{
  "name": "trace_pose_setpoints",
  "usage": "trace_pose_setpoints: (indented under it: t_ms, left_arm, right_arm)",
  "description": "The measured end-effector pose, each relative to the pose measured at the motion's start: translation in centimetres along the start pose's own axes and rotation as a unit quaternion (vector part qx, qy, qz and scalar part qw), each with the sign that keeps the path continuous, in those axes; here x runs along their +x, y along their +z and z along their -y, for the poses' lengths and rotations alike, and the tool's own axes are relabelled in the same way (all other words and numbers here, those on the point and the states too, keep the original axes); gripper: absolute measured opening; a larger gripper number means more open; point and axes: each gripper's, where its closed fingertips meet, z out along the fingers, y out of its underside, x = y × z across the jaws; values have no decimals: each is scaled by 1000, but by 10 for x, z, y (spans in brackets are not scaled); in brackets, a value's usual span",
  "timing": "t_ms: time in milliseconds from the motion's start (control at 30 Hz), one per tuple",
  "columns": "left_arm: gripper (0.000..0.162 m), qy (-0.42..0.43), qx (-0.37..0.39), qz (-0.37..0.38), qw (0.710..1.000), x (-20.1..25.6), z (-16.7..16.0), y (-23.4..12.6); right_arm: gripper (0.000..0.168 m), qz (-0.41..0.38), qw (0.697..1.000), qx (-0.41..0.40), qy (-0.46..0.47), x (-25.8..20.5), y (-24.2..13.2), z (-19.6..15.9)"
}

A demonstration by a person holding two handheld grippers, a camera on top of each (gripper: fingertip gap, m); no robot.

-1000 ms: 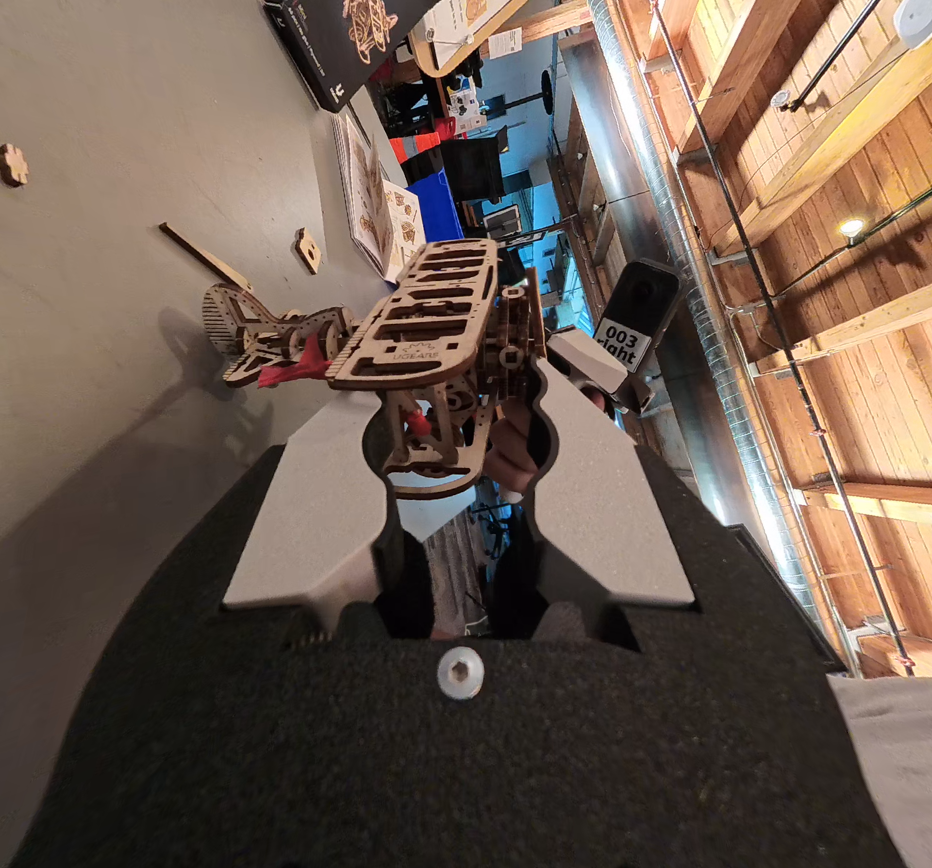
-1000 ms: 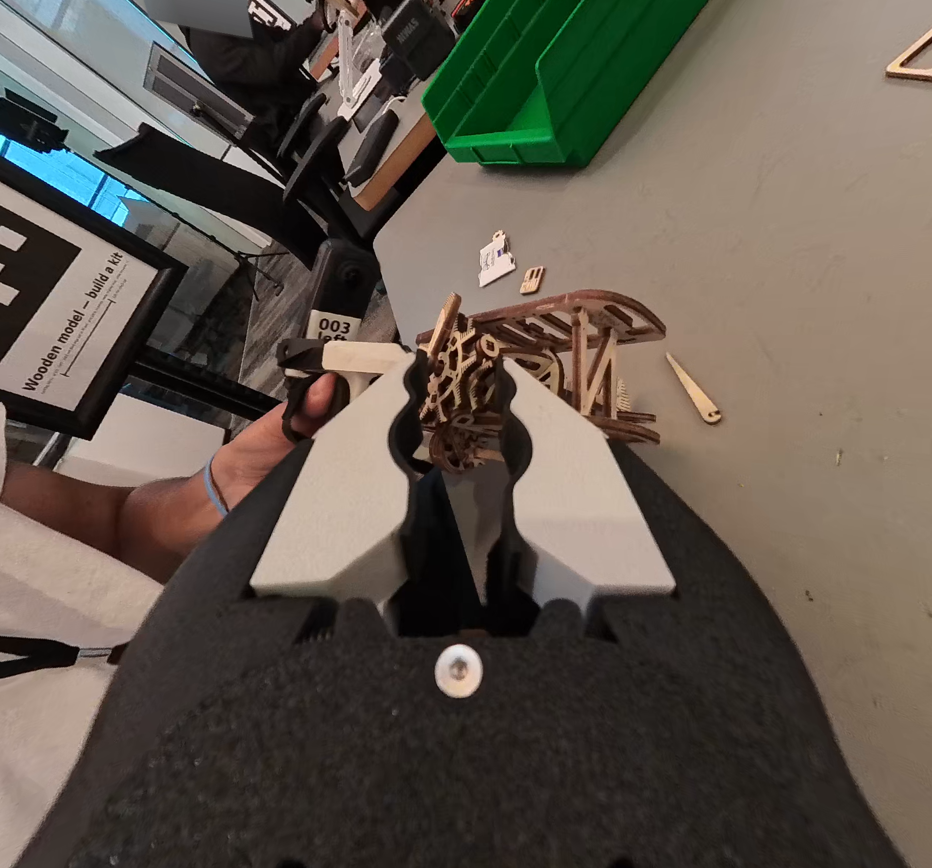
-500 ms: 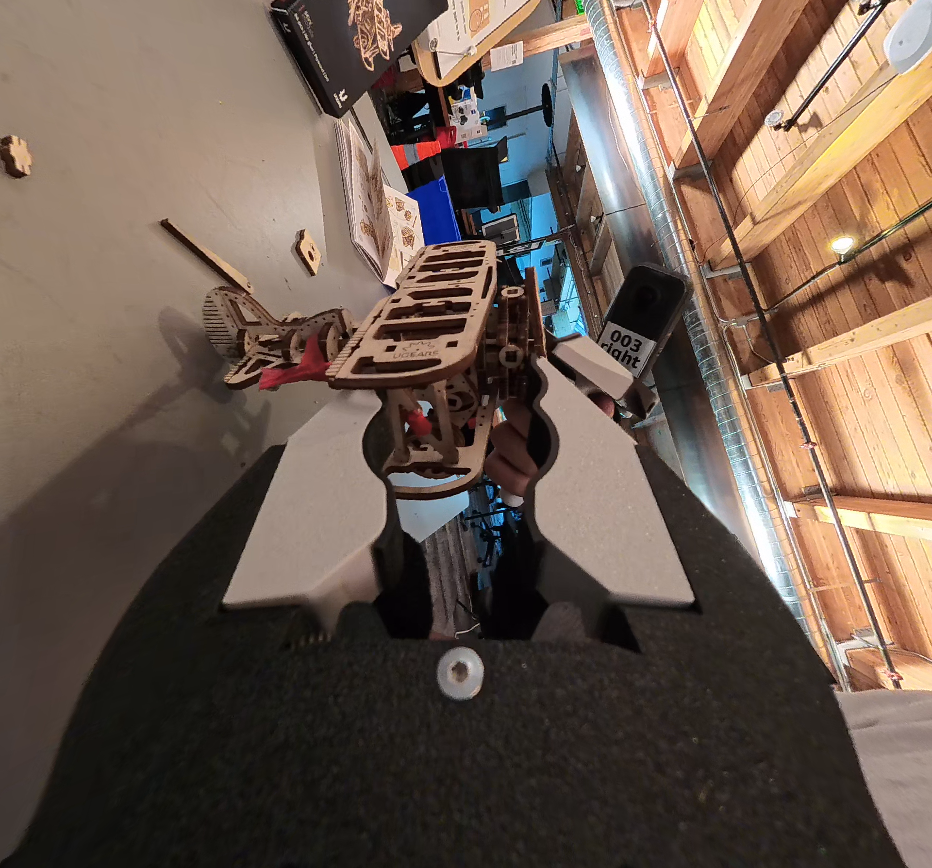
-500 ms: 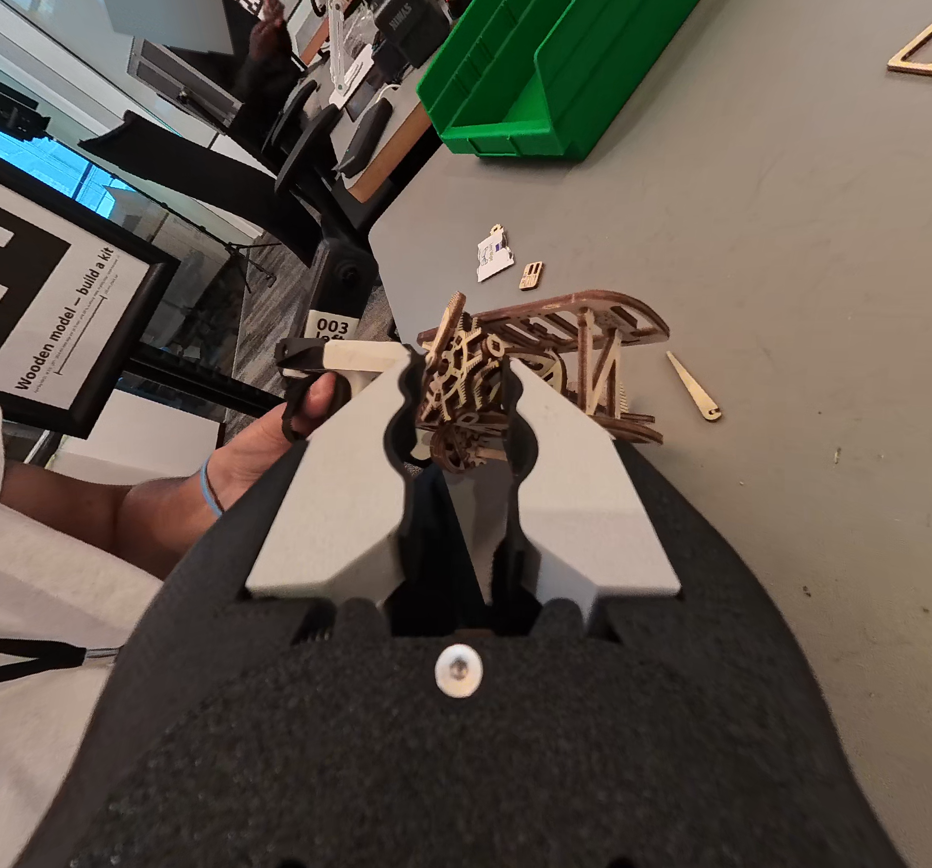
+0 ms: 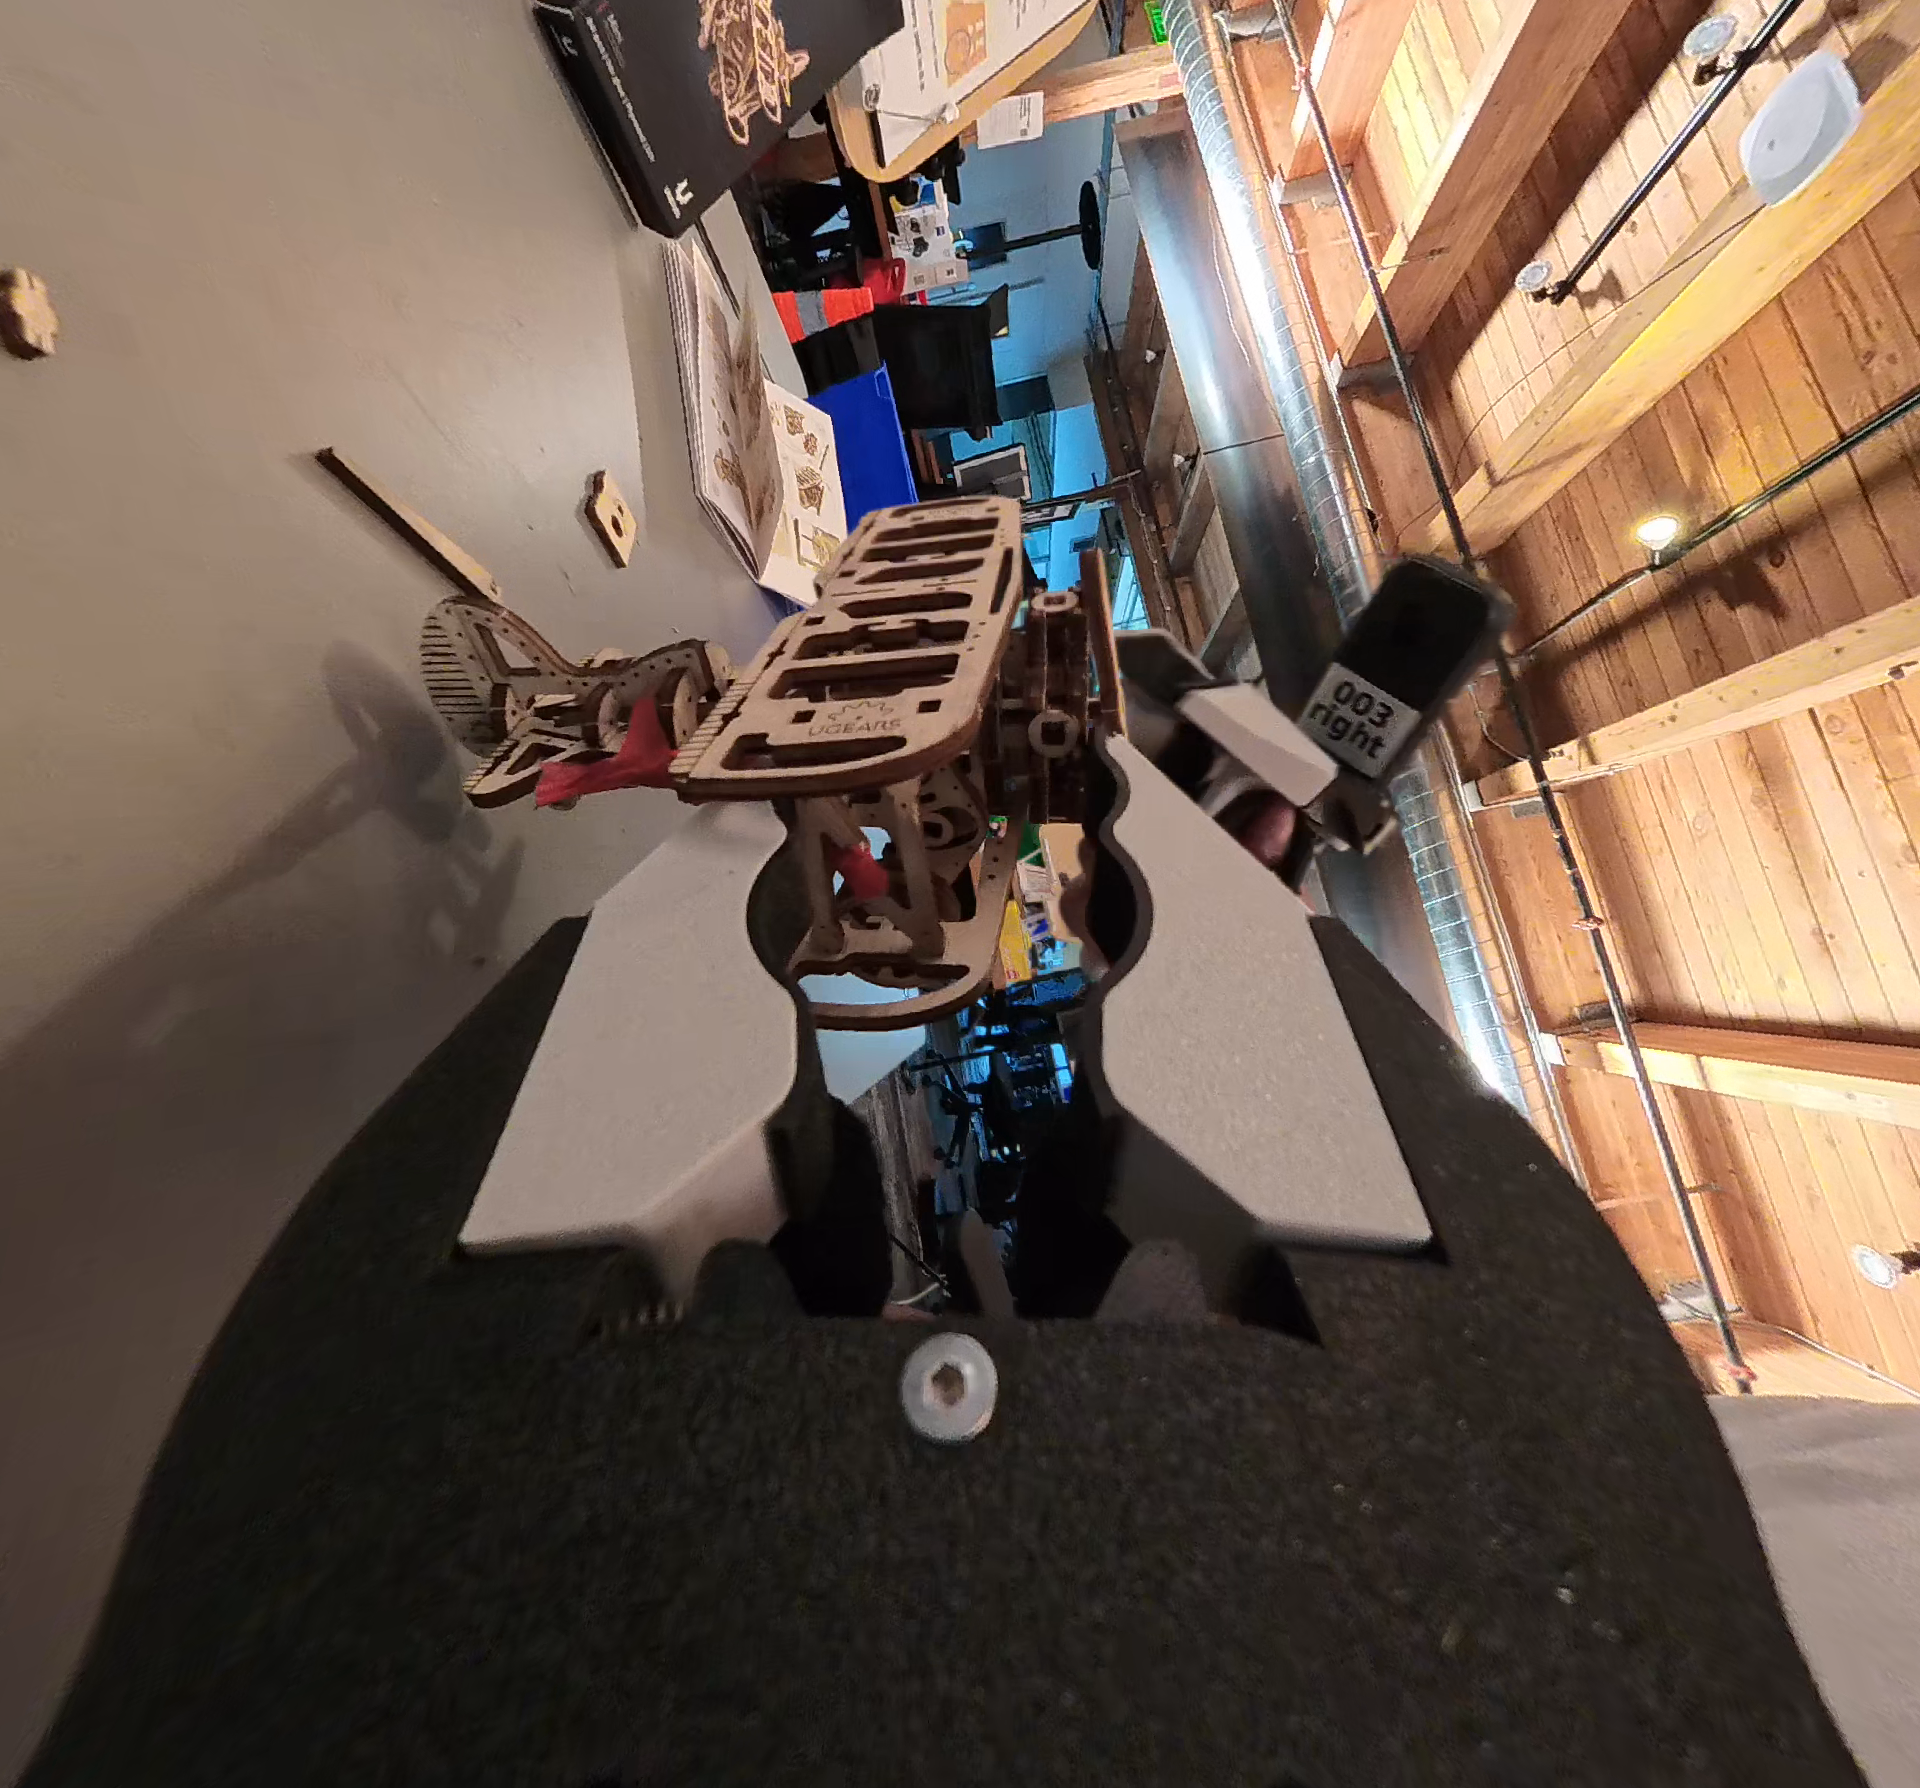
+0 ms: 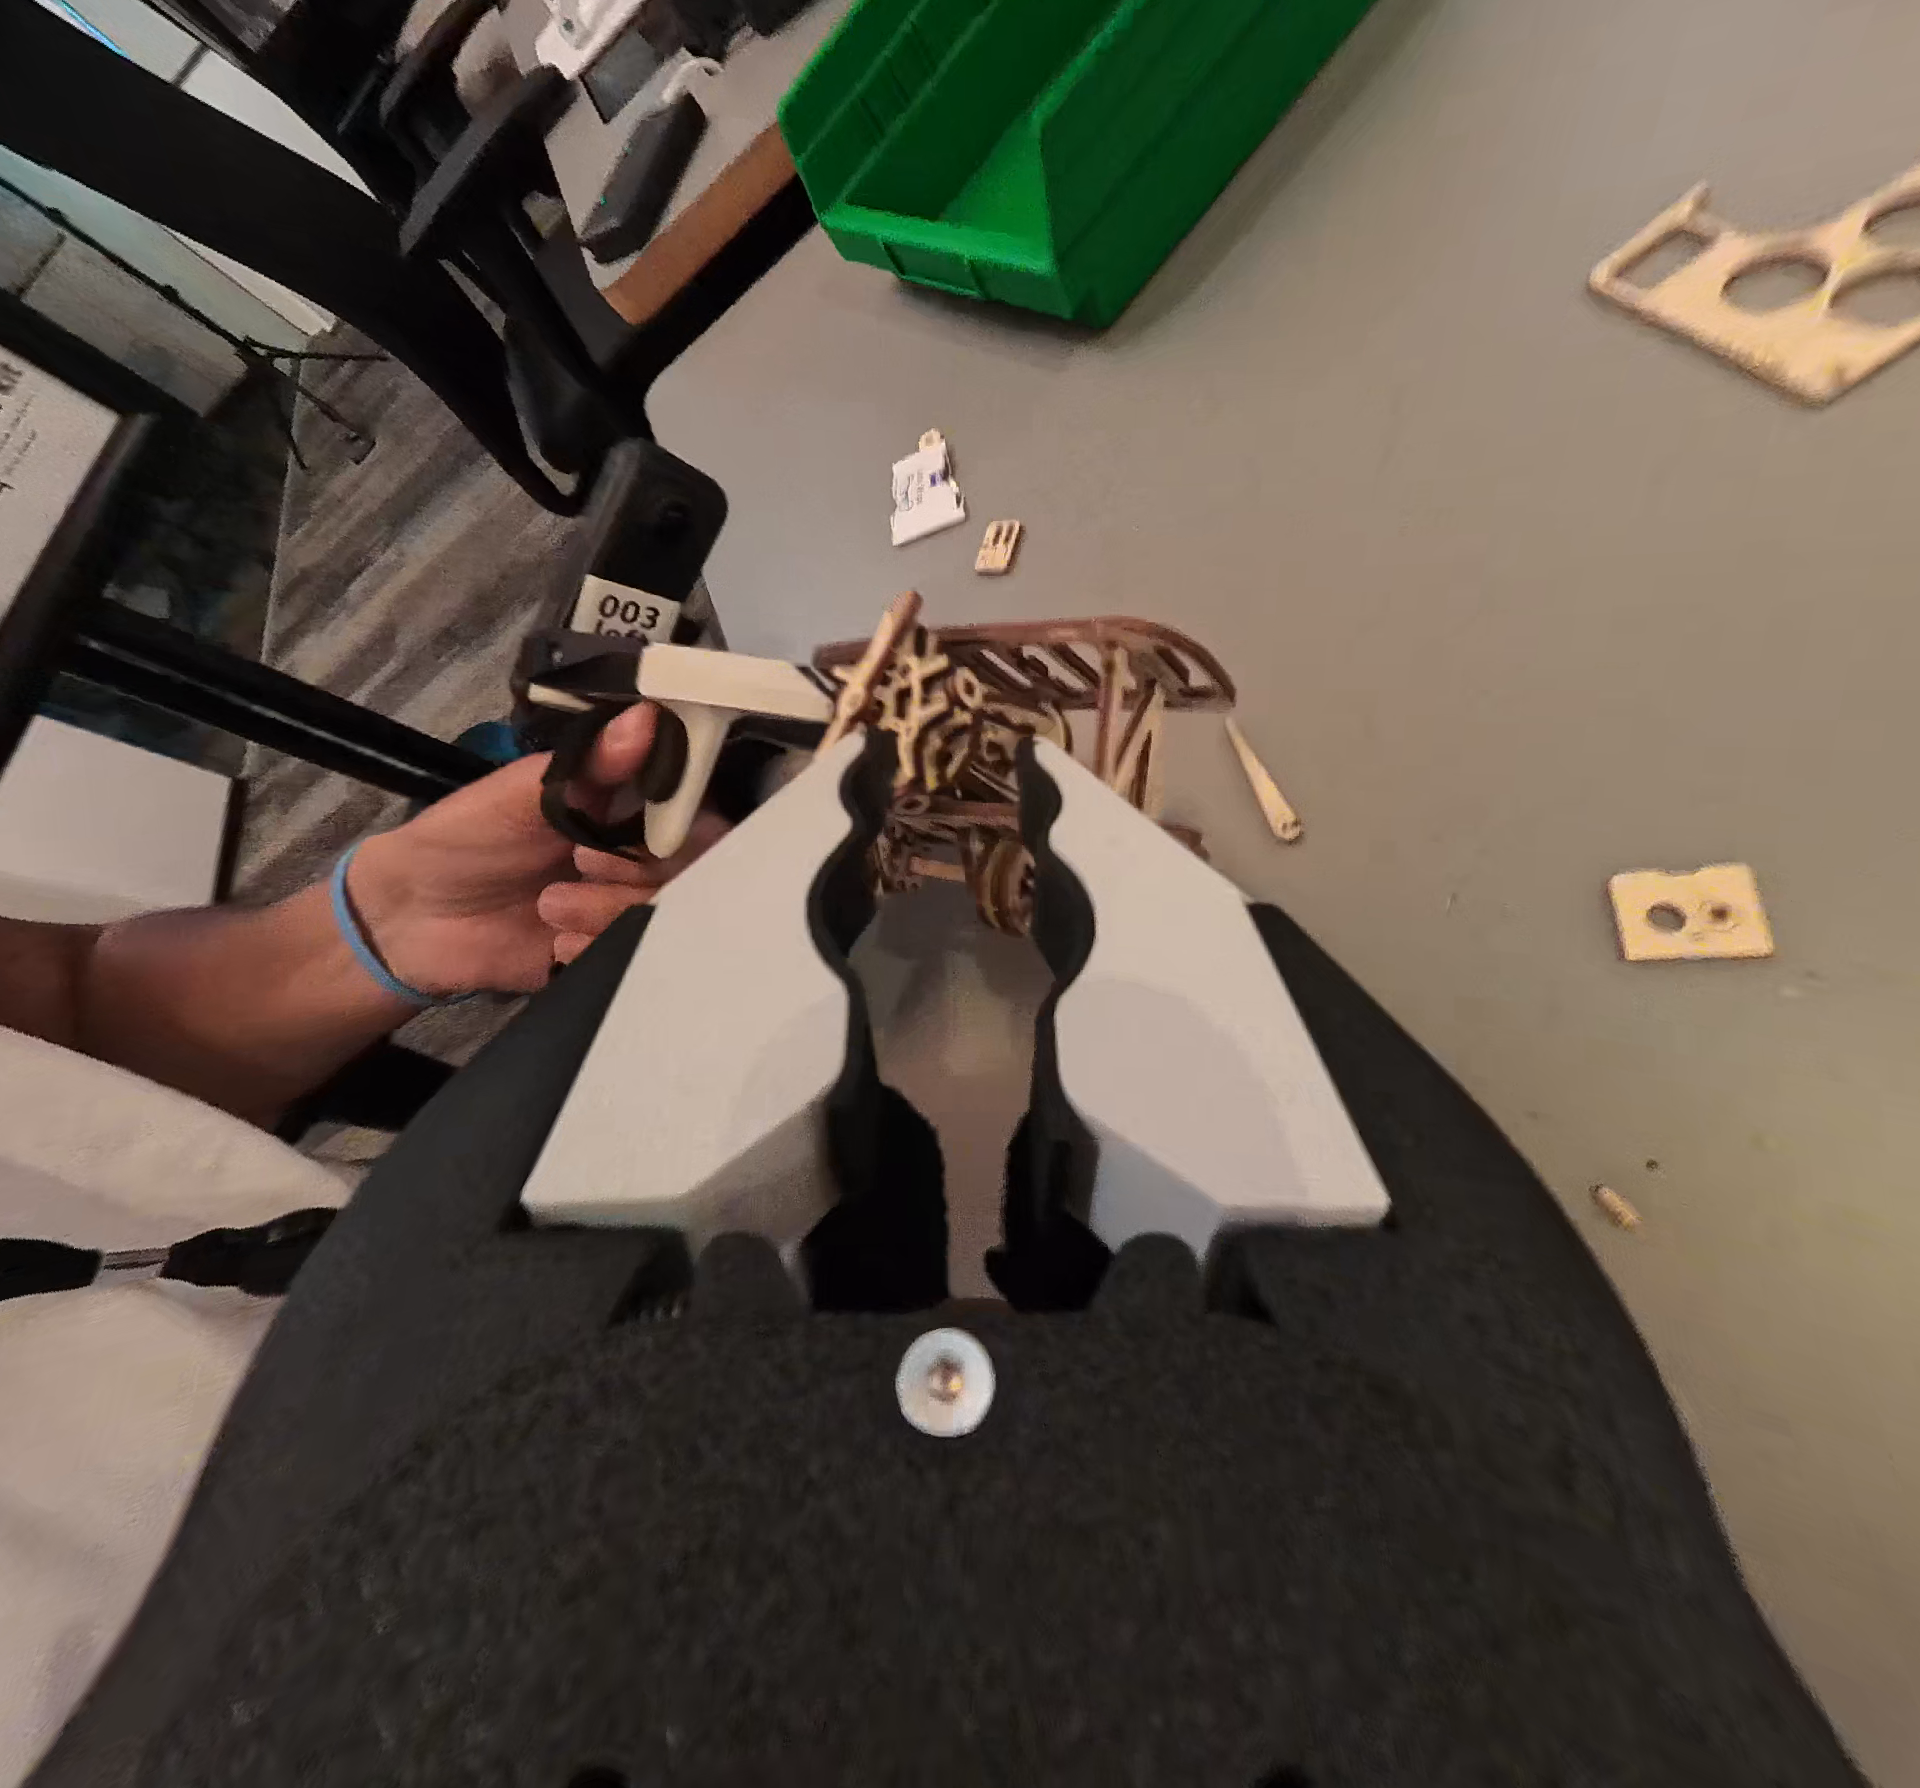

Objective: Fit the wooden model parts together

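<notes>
Wooden biplane model [image 5: 862, 699] is hanging in the air above the grey table [image 5: 208, 284], and the left gripper [image 5: 940, 845] is holding it, with the two fingers pressing on the lower wing and body from both sides. In the right wrist view the model [image 6: 966, 751] is sitting just in front of the right gripper [image 6: 945, 782], whose jaws are standing a little apart at the propeller end; if they are touching the wood, it is not possible to tell. Loose wooden pieces are lying on the table: a thin stick [image 6: 1259, 782] beside the model, a small plate with holes [image 6: 1688, 912] near it, and a cut-out sheet [image 6: 1766, 304] toward the far right edge. A green bin [image 6: 1091, 76] is standing at the far edge.
</notes>
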Motion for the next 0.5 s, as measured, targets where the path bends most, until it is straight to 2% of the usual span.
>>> trace_pose_setpoints:
  t_ms: [100,167,233,367,500]
  left_arm:
    - [48,3,-2,6,1000,-1,-1,1]
    - [48,4,-2,7,1000,-2,-2,1]
    - [48,9,-3,10,1000,-2,-3,2]
    - [48,12,-3,12,1000,-1,-3,1]
    - [49,9,-5,7,1000,0,-4,2]
  right_arm:
    - [0,-3,995,43,-88,-17,-2,15]
    - [0,-21,987,48,-152,-26,4,15]
    - [0,-31,982,16,-188,-30,15,5]
    - [0,-46,973,27,-226,-35,21,8]
    - [0,-66,970,-4,-236,-23,32,-6]
